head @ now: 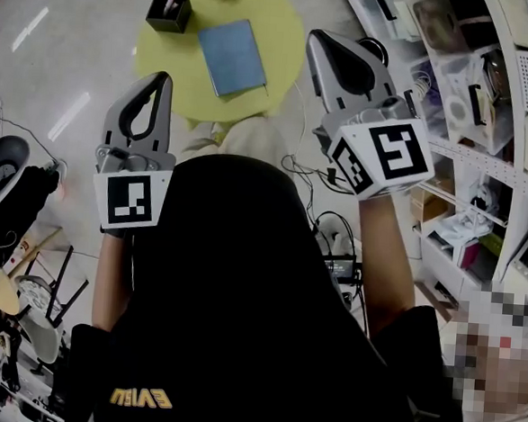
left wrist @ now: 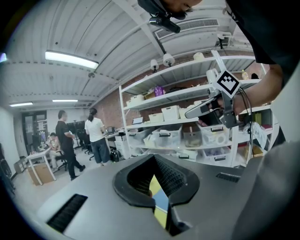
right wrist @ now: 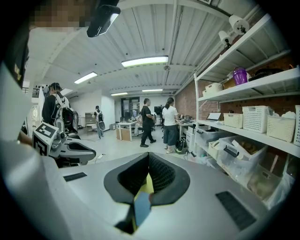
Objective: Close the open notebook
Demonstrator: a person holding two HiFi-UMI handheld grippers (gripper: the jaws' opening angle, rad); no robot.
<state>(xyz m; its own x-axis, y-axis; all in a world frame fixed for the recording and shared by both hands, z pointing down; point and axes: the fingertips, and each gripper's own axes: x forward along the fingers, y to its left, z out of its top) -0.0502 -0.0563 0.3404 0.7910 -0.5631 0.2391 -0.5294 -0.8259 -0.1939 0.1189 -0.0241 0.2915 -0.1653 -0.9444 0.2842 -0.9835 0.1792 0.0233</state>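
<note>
Grey moulded plastic, the left gripper [head: 162, 81] rises at ten o'clock of our view. Its ribbed black fingers are pressed together on nothing, leaving a teardrop loop between them. At eleven o'clock a square black pen box [head: 170, 11] stands on the round yellow-green counter [head: 286, 22]. The blue notebook [head: 232, 56], flat, rectangular and shut, lies near the counter's middle at twelve o'clock. At one o'clock our right gripper [head: 319, 45] matches: fingers closed, empty. White shelves [head: 515, 106] with plastic bins fill three o'clock.
</note>
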